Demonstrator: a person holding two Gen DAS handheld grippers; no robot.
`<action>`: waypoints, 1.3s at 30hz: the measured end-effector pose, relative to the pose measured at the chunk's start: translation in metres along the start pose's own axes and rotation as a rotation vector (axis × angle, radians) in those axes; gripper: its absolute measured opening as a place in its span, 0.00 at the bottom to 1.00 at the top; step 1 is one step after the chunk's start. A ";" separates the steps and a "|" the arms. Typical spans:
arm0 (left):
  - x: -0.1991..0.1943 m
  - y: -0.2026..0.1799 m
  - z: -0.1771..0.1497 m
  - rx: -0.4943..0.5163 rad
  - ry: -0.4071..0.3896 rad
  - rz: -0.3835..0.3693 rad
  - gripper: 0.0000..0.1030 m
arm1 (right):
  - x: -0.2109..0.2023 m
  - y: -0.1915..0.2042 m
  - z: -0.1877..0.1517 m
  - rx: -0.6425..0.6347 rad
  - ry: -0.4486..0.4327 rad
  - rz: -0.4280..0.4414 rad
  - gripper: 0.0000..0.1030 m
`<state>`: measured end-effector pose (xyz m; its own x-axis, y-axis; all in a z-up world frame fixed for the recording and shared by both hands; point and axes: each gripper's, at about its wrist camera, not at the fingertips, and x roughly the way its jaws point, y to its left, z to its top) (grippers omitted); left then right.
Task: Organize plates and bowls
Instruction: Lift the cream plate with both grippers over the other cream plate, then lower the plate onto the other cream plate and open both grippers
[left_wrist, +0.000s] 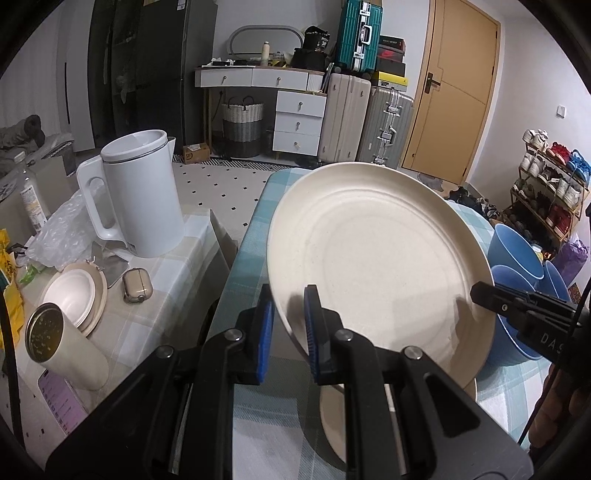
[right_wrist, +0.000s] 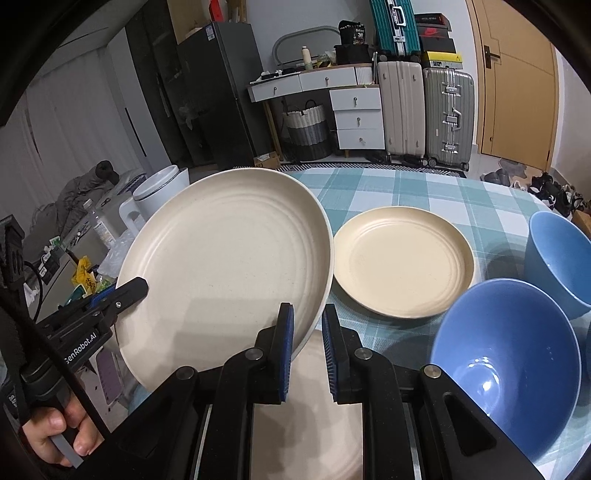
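Large cream plate (left_wrist: 380, 266) held tilted above checked tablecloth (right_wrist: 406, 192), over another cream plate (right_wrist: 314, 406) lying flat below. Left gripper (left_wrist: 288, 321) clamped on its near-left rim; right gripper (right_wrist: 307, 332) clamped on its near-right rim. Small cream plate (right_wrist: 402, 262) flat just right. Two blue bowls (right_wrist: 506, 354) at near right.

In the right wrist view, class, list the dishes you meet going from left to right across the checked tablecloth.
Large white round plate held up by both grippers → smaller cream round plate lying flat → near blue bowl → far blue bowl at the right edge.
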<state>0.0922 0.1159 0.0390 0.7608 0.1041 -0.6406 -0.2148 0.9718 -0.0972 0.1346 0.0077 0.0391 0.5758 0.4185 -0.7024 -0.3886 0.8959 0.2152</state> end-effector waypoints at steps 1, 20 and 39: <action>-0.002 -0.002 -0.002 0.001 0.000 0.000 0.12 | -0.001 -0.001 -0.001 0.001 0.000 0.000 0.15; -0.031 -0.018 -0.030 0.039 0.013 -0.025 0.12 | -0.030 -0.007 -0.036 0.014 0.010 -0.011 0.16; -0.024 -0.029 -0.065 0.084 0.053 -0.054 0.13 | -0.033 -0.018 -0.074 0.051 0.052 -0.040 0.17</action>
<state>0.0398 0.0715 0.0076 0.7362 0.0419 -0.6755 -0.1208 0.9902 -0.0703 0.0698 -0.0327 0.0083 0.5512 0.3754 -0.7451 -0.3282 0.9186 0.2200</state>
